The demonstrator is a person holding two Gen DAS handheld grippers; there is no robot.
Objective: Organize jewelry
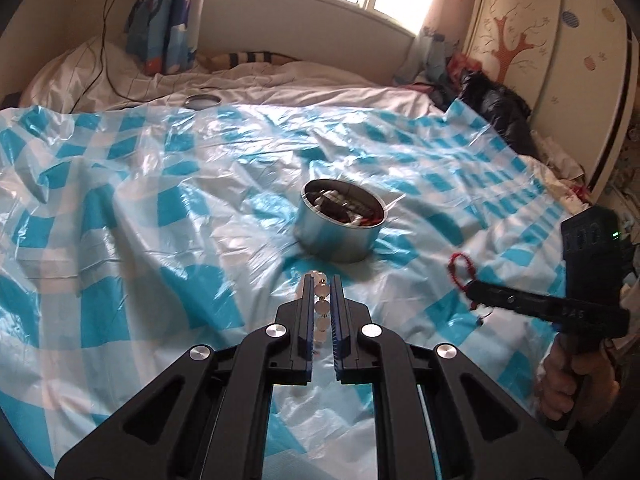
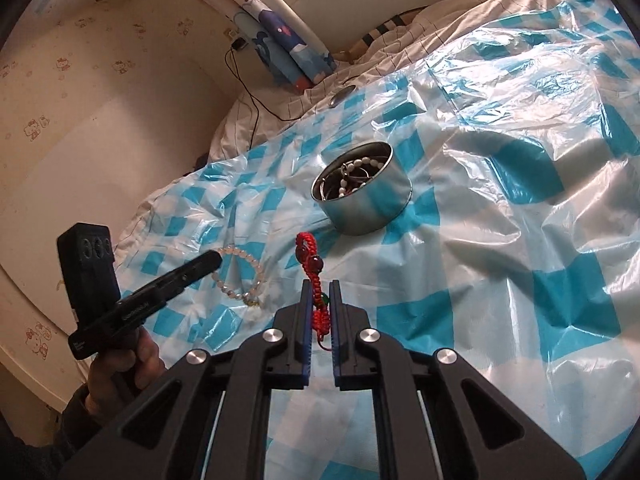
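A round metal tin with several bead strings and rings inside stands on the blue-checked plastic sheet; it also shows in the right wrist view. My left gripper is shut on a white bead bracelet, just short of the tin. In the right wrist view the left gripper holds that bracelet, which hangs as a loop. My right gripper is shut on a red braided cord bracelet; in the left wrist view it holds the red cord right of the tin.
The tin's lid lies far back at the sheet's edge, also seen in the right wrist view. White bedding and a pillow lie beyond, with a black cable. A wardrobe and dark clothes stand at the right.
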